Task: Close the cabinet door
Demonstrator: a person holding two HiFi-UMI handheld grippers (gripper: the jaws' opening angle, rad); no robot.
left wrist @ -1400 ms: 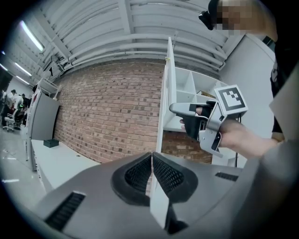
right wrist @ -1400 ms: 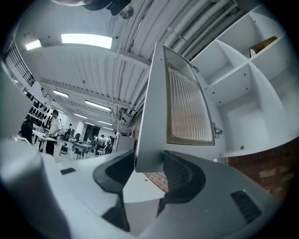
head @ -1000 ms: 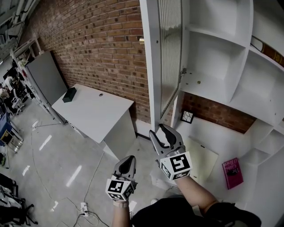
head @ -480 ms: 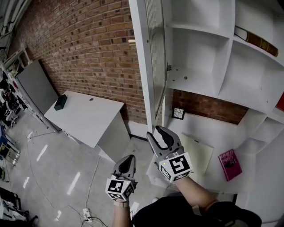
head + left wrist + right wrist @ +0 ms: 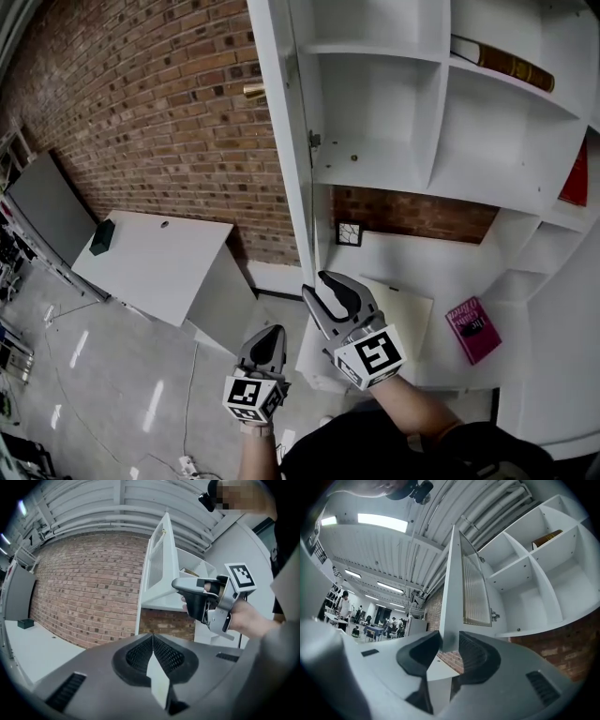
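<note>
So, brick wall runs behind the cabinet and off past its left side. Cabinet is white, w/ open compartments. Its door hangs on the cabinet's left upright, swung wide open, approx square to the cabinet front, so the head view sees it edge-on. The right gripper view shows a ribbed glass pane in a white frame.

White counter sits against the wall, left of the cabinet and lower. A grey panel stands further left of the cabinet still.

R tongs are at the cabinet's left front, on the btm corner of the door's free edge. Their jaws have just been closing. The door edge stands between them, a pad against each face, no gap showing either side. L tongs hang out in front of the cabinet's left end, nearer the person and clear of the door, jaws together, holding nothing.

On the cabinet's low shelf a cream pad lies flat, w/ a pink book toward the cabinet's right. An upper cabinet compartment holds a brown book lying flat, and a red book shows at the cabinet's right edge. A small framed square leans at the back of the low shelf, under the cabinet's left compartment.

A dark box sits on the counter corner furthest from the cabinet. A brass knob sticks off the door face turned away from the cabinet.
</note>
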